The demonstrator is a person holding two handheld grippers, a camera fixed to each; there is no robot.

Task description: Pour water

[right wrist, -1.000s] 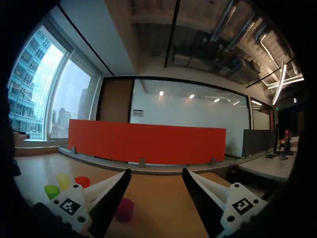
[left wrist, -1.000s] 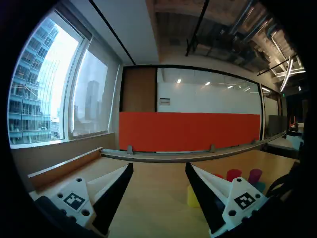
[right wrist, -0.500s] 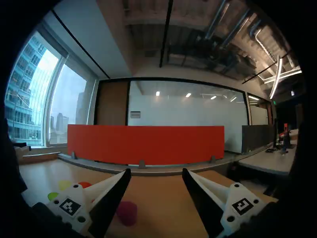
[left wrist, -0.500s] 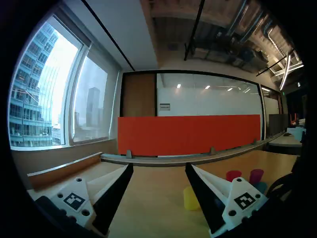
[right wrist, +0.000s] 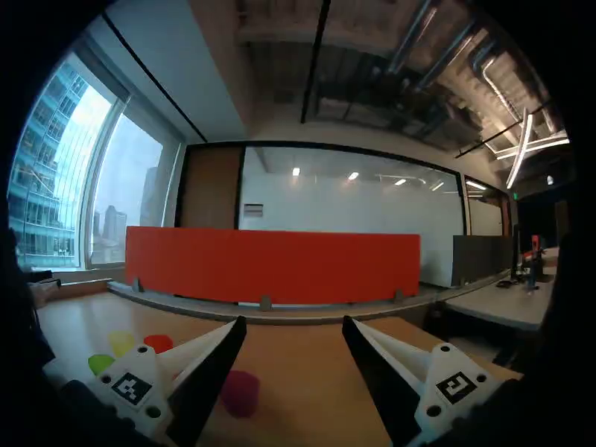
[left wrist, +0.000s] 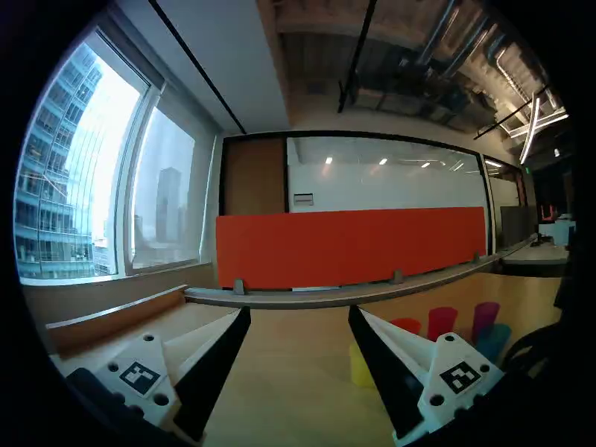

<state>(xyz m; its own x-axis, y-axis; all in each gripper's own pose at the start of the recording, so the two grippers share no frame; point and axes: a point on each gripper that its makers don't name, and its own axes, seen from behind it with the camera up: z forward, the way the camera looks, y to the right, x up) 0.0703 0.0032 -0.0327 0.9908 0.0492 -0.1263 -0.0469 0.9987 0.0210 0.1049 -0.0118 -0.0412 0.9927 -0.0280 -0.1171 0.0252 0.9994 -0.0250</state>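
Several plastic cups stand on a light wooden table point(left wrist: 298, 372). In the left gripper view a yellow cup point(left wrist: 360, 366) sits just behind my right finger, with a red cup point(left wrist: 407, 325), a crimson cup point(left wrist: 442, 322), a magenta cup point(left wrist: 485, 319) and a teal cup point(left wrist: 493, 341) farther right. My left gripper point(left wrist: 298, 328) is open with nothing between its fingers. In the right gripper view a magenta cup point(right wrist: 240, 392) stands ahead by the left finger; a green cup point(right wrist: 100, 363), a yellow cup point(right wrist: 121, 343) and a red cup point(right wrist: 158, 343) stand at the left. My right gripper point(right wrist: 293, 335) is open and holds nothing.
An orange partition panel point(left wrist: 350, 246) runs along the table's far edge on a grey rail point(right wrist: 283, 311). Large windows point(left wrist: 82, 194) line the left wall above a wooden ledge point(left wrist: 112, 316). More desks point(right wrist: 506, 302) with objects stand at the right. A dark sleeve point(right wrist: 22, 328) shows at the left edge.
Both gripper views have shifted slightly: cups in the left gripper view show more fully at the right. Both grippers stay open the same width.
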